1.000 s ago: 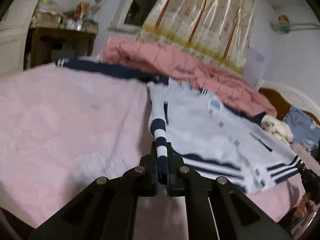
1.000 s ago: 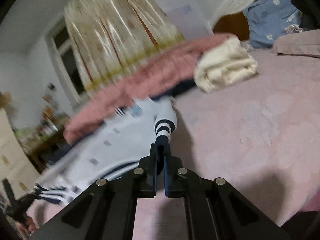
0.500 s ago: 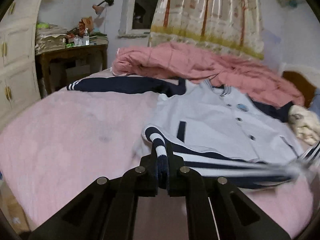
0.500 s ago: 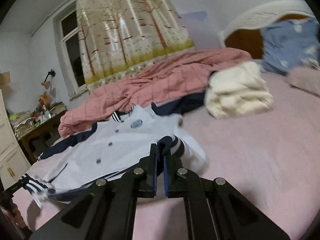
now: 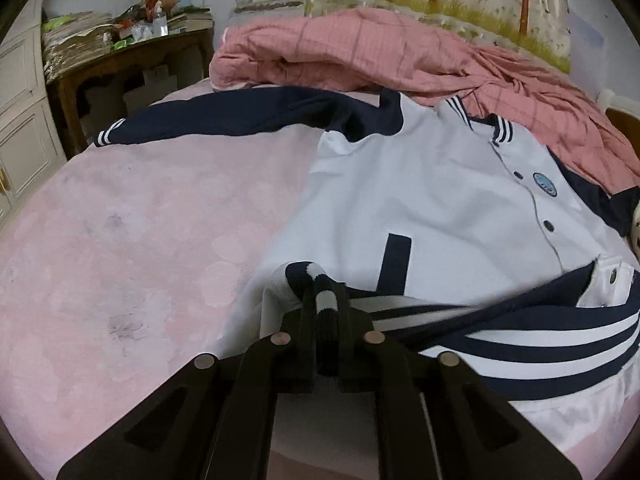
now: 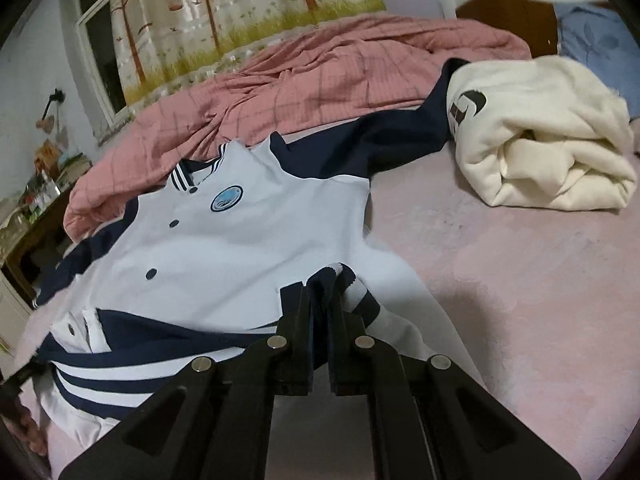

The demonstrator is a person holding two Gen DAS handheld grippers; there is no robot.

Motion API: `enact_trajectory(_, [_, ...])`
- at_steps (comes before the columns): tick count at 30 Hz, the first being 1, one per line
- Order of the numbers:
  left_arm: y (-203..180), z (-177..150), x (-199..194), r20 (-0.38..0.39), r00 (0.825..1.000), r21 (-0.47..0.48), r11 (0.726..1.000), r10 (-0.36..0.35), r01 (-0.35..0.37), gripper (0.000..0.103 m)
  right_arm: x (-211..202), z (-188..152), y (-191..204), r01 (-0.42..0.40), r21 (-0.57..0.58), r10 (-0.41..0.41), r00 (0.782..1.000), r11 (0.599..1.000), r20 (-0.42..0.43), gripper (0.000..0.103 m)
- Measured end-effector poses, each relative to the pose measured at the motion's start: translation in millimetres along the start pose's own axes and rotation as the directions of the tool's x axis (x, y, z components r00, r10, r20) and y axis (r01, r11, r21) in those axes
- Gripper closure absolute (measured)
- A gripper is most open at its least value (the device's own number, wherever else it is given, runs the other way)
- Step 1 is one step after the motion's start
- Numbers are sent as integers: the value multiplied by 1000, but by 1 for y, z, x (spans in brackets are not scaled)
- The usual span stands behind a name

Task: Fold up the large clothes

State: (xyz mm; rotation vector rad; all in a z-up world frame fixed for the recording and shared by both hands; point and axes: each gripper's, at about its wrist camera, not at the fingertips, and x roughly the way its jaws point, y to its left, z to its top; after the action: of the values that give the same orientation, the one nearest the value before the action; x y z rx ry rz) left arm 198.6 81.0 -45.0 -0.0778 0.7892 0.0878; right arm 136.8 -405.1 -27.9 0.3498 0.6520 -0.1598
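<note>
In the left wrist view, a dark wooden bench [image 5: 132, 60] piled with papers and bottles stood at the upper left of the frame, beside the pink bed sheet [image 5: 140, 240] that filled the left half. Across the top lay a rumpled pink checked quilt [image 5: 380, 52]. The white baseball jacket with navy sleeves and striped ribbed trim [image 5: 440, 208] lay spread face up over the centre and right, one navy sleeve stretched toward the upper left. At the lower centre my left hand-held gripper [image 5: 325, 308] pinched the striped hem corner, its jaws beginning to ease apart with the rib knit between them.

In the right wrist view, the jacket [image 6: 224, 248] filled the left and centre, its round blue badge [image 6: 226, 199] near the collar. At the lower centre my right hand-held gripper [image 6: 320, 304] was pressed together on the other hem corner, the striped band bunched at its tips. A folded cream fleece garment with a dark logo [image 6: 540, 140] lay at the upper right on the sheet, covering the end of the jacket's far navy sleeve.
</note>
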Motion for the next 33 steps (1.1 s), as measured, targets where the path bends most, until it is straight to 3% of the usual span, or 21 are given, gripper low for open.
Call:
enact_trajectory(3, [1,-5,-16,84,994,4,998,-62,62,90,7,0,3,6,-13,-7,1000,1000,-24,98])
enact_trajectory(4, [2,-7,-31,155,985,3,997,-81,81,79,3,0,4,3,-18,-3,1000,1000,-8,98])
enact_trajectory(5, [2,-9,-45,215,973,9,996,-84,84,69,-5,0,5,-9,-27,9,1000,1000,21,97])
enact_trajectory(7, [-1,-15,-76,336,940,41,998,-60,49,13,-19,1,9,-8,-62,13,997,998,71,87])
enact_trajectory(8, [-3,-18,-87,376,925,60,998,-53,32,9,-28,1,11,23,-83,-14,994,996,109,71])
enact_trajectory(9, [-7,-20,-96,395,917,84,996,-62,31,8,-36,0,11,56,-93,-42,989,994,145,45])
enact_trajectory(11, [-13,-22,-105,393,914,129,990,-103,56,7,-49,0,9,80,-92,-60,978,993,199,23])
enact_trajectory(14, [-22,-23,-104,339,923,171,977,-182,130,6,-65,-1,1,90,-75,-70,971,993,229,23])
enact_trajectory(16, [-32,-23,-95,245,933,224,952,-263,209,6,-74,-2,-1,53,-89,-32,975,995,220,23])
enact_trajectory(17, [-38,-24,-90,182,933,255,931,-311,261,6,-75,-2,2,18,-124,7,981,992,193,23])
enact_trajectory(18, [-46,-25,-82,79,916,297,886,-393,355,6,-74,-2,8,-17,-171,44,987,985,155,22])
enact_trajectory(20, [-61,-31,-72,-51,891,326,836,-452,442,7,-62,-13,34,-158,-366,154,987,917,-41,23])
enact_trajectory(22, [-79,-37,-68,-87,898,400,810,-432,429,7,-55,-32,60,-219,-494,180,976,841,-126,23])
enact_trajectory(24, [-96,-38,-57,-86,934,453,822,-346,346,7,-45,-44,80,-256,-547,174,965,797,-198,23])
enact_trajectory(26, [-102,-33,-36,-131,945,421,847,-298,325,6,-33,-53,96,-298,-566,172,948,769,-266,23])
enact_trajectory(29, [-95,-22,-8,-188,944,323,891,-270,319,2,-9,-56,99,-241,-539,90,952,807,-291,23])
enact_trajectory(31, [-93,-12,1,-147,970,300,926,-191,228,2,0,-47,93,-250,-478,110,947,842,-300,22])
enact_trajectory(33, [-91,-6,10,-126,972,274,934,-201,228,3,9,-41,92,-236,-450,109,951,861,-289,22])
